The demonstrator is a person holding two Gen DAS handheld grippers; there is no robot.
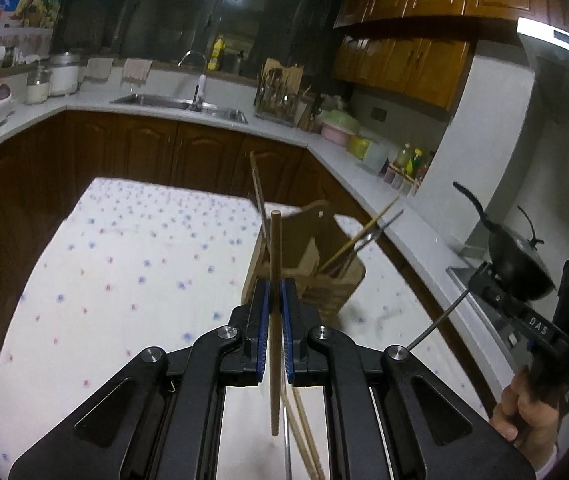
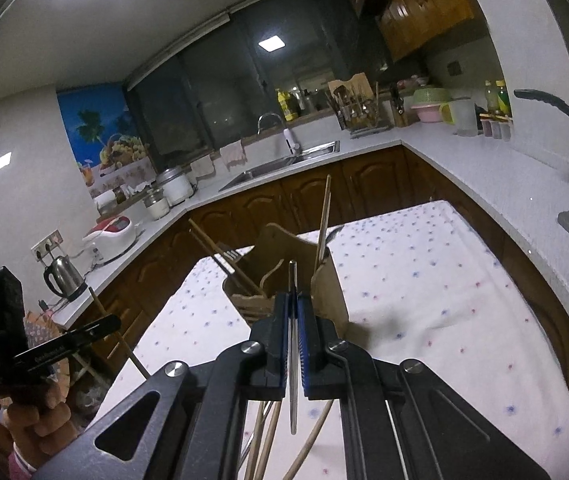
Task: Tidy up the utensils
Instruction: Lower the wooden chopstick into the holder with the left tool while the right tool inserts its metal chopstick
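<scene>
— What have I got in each hand?

— My left gripper (image 1: pixel 275 300) has its fingers clamped on a wooden chopstick (image 1: pixel 275 264), held mid-shaft: light, stiff, dry wood. My right gripper (image 2: pixel 294 312) is clamped on a thin metal utensil handle (image 2: pixel 292 320), which I judge slicker and likelier to pivot.

— And the target?

— The wooden holder (image 1: pixel 324 272) stands just ahead on the worktop (image 1: pixel 124 264), already holding several utensils.

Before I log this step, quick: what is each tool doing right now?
Left tool: closed on a brown wooden stick.
Right tool: closed on a thin metal utensil handle.
</scene>
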